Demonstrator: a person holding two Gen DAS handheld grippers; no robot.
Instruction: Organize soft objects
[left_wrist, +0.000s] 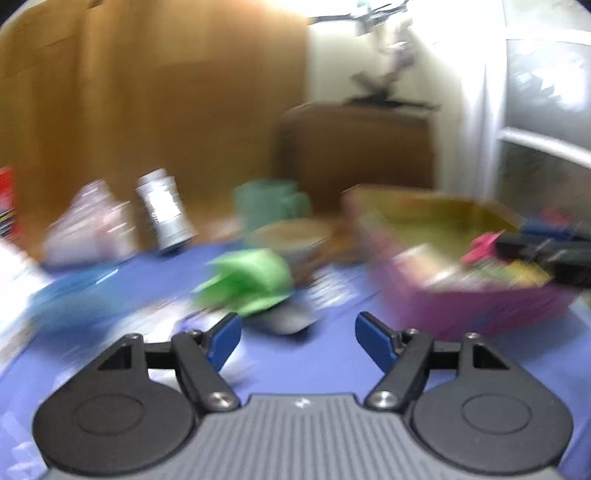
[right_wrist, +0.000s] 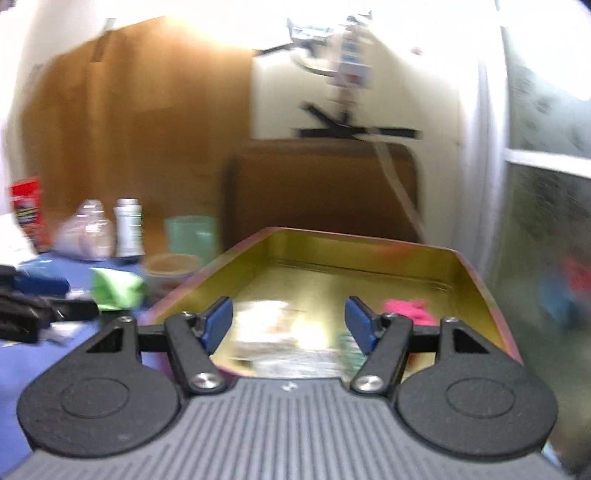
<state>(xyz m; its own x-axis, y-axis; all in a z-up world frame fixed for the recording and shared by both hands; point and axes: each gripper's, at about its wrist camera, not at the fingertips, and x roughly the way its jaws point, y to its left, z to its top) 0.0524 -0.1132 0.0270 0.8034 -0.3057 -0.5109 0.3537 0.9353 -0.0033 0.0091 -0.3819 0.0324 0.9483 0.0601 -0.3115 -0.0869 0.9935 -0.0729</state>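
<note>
Both tongs gape empty; I steer left gripper (left_wrist: 298, 338) squarely onto green cloth (left_wrist: 246, 281) at 11 o'clock, then pinch.

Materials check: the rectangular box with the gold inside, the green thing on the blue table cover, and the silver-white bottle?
Rectangular box with the gold inside: likely tin-plated metal; glossy gold interior with reflections, pink printed outside.
Green thing: soft cloth or foam, probably; matte, crumpled, irregular folds. Blur leaves it open.
Silver-white bottle: plastic, possibly with a metallic label; bright banded sheen, too blurred to confirm.
</note>
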